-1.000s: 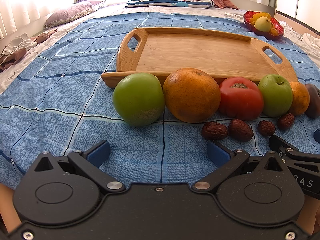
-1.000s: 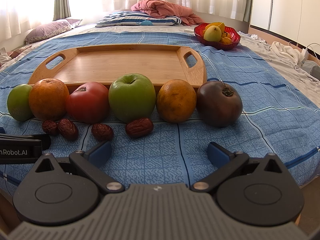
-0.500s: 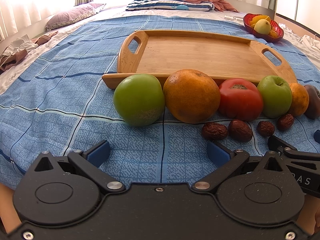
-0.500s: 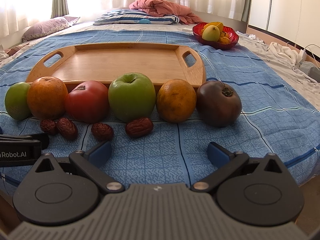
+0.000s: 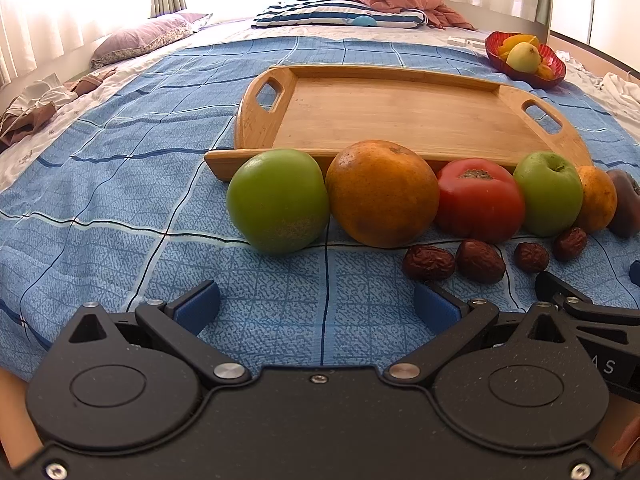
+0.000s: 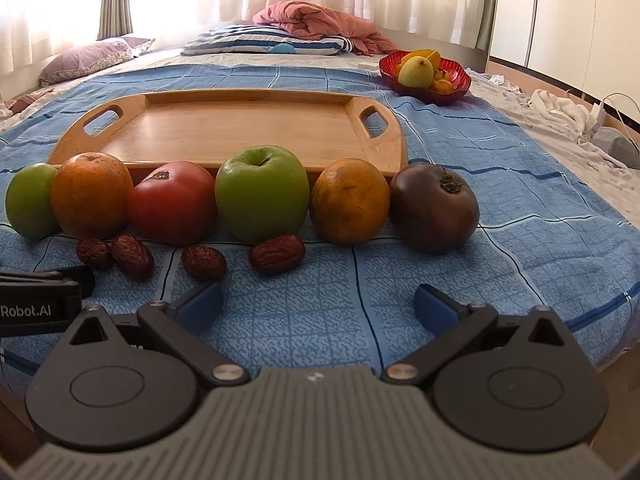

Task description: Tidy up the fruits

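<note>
A row of fruit lies on the blue bedspread before a wooden tray (image 5: 400,120) (image 6: 240,128): a green fruit (image 5: 278,200), an orange (image 5: 382,194), a red tomato (image 5: 480,200), a green apple (image 6: 262,192), a second orange (image 6: 350,200) and a dark purple fruit (image 6: 434,208). Several dried dates (image 5: 428,262) (image 6: 278,254) lie in front of the row. My left gripper (image 5: 316,306) is open, short of the green fruit and first orange. My right gripper (image 6: 318,306) is open, short of the apple and second orange. Both hold nothing.
A red bowl (image 6: 426,72) of fruit sits on the bed at the far right. Pillows (image 6: 268,42) and a pink blanket (image 6: 324,24) lie at the head. Crumpled white cloth (image 6: 560,110) lies at the right edge. The other gripper's body (image 6: 40,300) shows at left.
Both views have tilted and crept slightly nearer the fruit row. No fruit has moved and both grippers stay open.
</note>
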Demonstrator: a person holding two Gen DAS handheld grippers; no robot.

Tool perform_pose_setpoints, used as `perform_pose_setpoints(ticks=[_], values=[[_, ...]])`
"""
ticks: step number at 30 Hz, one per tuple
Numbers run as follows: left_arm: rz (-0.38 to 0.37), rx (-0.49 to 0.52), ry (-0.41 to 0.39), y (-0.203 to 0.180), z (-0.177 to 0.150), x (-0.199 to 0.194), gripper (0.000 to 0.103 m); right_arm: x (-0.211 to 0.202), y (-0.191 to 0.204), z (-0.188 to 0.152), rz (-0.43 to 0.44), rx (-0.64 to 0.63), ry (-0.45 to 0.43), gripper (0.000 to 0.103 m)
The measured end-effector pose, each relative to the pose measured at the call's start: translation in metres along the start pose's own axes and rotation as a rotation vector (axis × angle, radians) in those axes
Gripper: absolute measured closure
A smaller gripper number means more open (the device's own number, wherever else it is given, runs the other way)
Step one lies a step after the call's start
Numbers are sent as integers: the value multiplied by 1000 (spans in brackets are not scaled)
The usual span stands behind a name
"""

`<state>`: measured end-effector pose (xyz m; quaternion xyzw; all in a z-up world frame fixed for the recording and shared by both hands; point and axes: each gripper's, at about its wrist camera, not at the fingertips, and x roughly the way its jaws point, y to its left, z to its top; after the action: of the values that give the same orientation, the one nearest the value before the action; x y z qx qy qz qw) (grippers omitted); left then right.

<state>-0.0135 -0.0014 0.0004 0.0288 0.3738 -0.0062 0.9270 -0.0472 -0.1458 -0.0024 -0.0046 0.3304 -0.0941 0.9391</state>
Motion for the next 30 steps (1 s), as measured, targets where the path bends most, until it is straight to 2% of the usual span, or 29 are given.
perform_pose_setpoints(ticks=[9, 13, 17, 20, 23, 26, 27, 30], values=[[19, -55, -89, -1, -13, -3, 0, -3, 2, -10, -32, 6, -72, 0], [41, -23, -75, -5, -10, -5, 0, -5, -3, -9, -13, 34, -80, 0], [67, -72, -71, -3, -4, -10, 1, -12, -3, -8, 10, 28, -119, 0], [86, -82, -127, -1, -3, -19, 8, -20, -2, -6, 46, 35, -156, 0], [103, -63, -211, 2, 1, -31, 10, -28, -7, 2, 69, 58, -202, 3], [103, -44, -291, 10, 6, -44, 14, -31, -15, 11, 75, 85, -227, 11], [99, -40, -314, 13, 8, -48, 15, -31, -18, 14, 69, 95, -230, 18], [84, -42, -327, 21, 14, -51, 29, -27, -25, 23, 25, 103, -224, 36]])
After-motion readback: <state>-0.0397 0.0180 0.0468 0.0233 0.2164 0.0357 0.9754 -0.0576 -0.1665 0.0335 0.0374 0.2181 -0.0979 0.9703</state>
